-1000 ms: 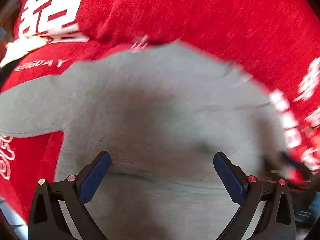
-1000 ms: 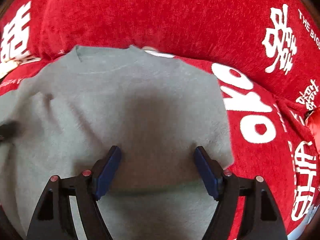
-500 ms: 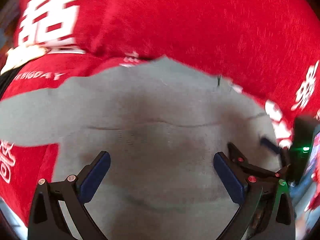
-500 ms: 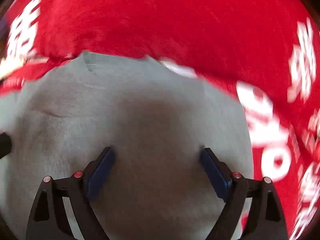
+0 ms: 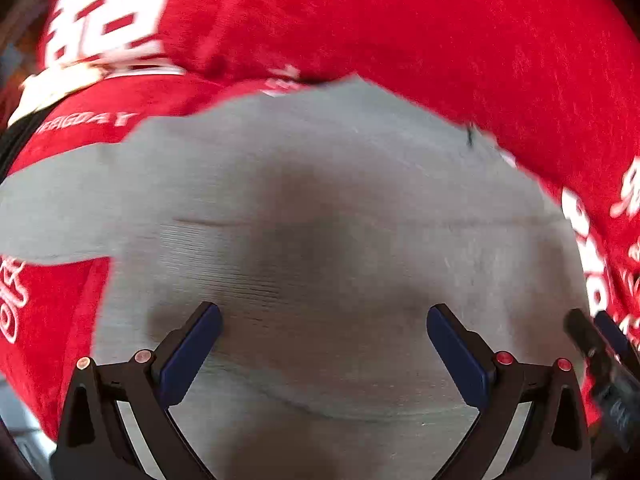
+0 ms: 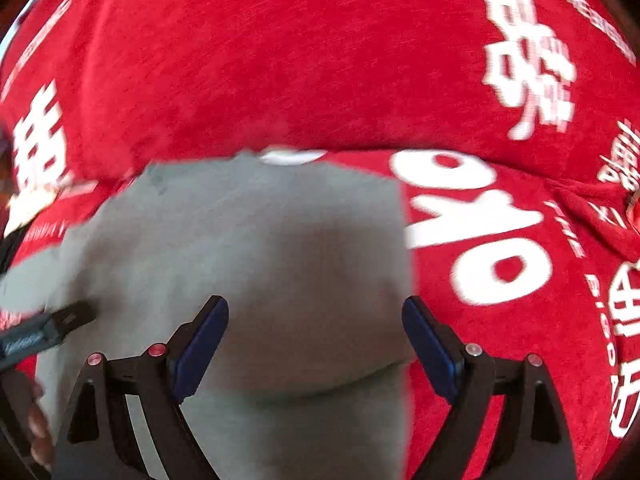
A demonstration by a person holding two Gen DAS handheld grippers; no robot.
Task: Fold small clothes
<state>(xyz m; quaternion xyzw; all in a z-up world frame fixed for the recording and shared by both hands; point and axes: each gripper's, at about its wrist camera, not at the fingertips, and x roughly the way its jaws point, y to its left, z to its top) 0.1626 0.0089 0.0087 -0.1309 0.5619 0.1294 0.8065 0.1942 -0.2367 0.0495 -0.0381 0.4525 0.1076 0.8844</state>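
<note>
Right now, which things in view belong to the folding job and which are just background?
In the job:
- grey knit top, spread flat
- left gripper, jaws open over the top
- right gripper, jaws open over the top

Just lying about:
- red plush cover with white lettering, under the top

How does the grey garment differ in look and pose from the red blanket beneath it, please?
The grey garment is plain and unprinted; the red blanket carries large white characters and lettering. The garment lies spread nearly flat with faint creases, while the blanket bulges up in a rounded fold behind it. The garment covers only part of the blanket. Both are soft fabric.
</note>
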